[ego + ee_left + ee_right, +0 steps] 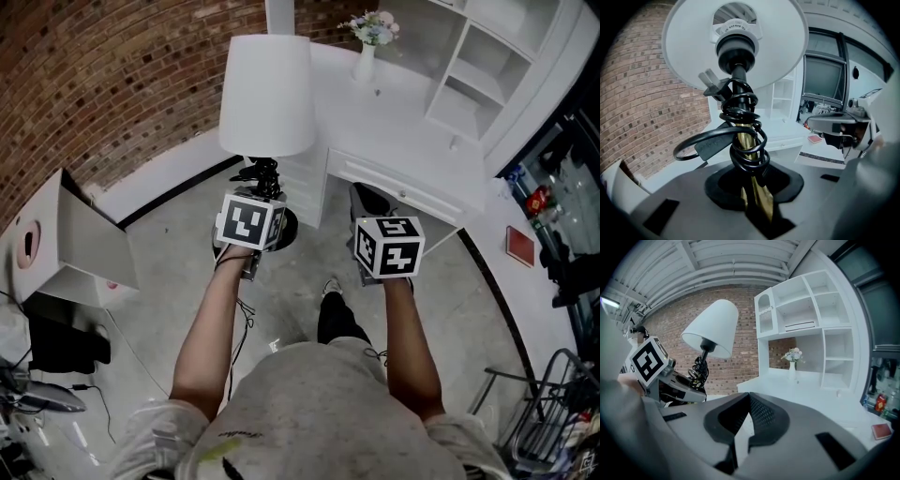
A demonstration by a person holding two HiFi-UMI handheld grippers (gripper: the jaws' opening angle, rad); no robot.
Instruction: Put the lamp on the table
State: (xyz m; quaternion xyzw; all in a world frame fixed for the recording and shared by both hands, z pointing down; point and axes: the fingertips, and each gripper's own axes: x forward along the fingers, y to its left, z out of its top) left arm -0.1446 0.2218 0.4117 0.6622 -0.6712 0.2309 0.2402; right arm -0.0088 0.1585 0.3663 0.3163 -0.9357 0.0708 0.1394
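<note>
The lamp has a white shade (267,94), a brass stem (749,154) and a black cord (740,117) coiled round that stem. My left gripper (265,190) is shut on the stem below the coil and holds the lamp upright above the floor, just left of the white table (412,141). The left gripper view looks up along the stem into the shade (693,51), with the jaws (752,185) closed on the brass. My right gripper (370,204) hangs near the table's front edge, its tips (749,397) together with nothing between them. The right gripper view shows the lamp (715,326) to its left.
A vase of flowers (367,47) stands at the table's back, next to a white shelf unit (487,66). An open cardboard box (75,239) sits on the floor at left. A red book (520,246) lies at right. A brick wall (103,84) runs behind.
</note>
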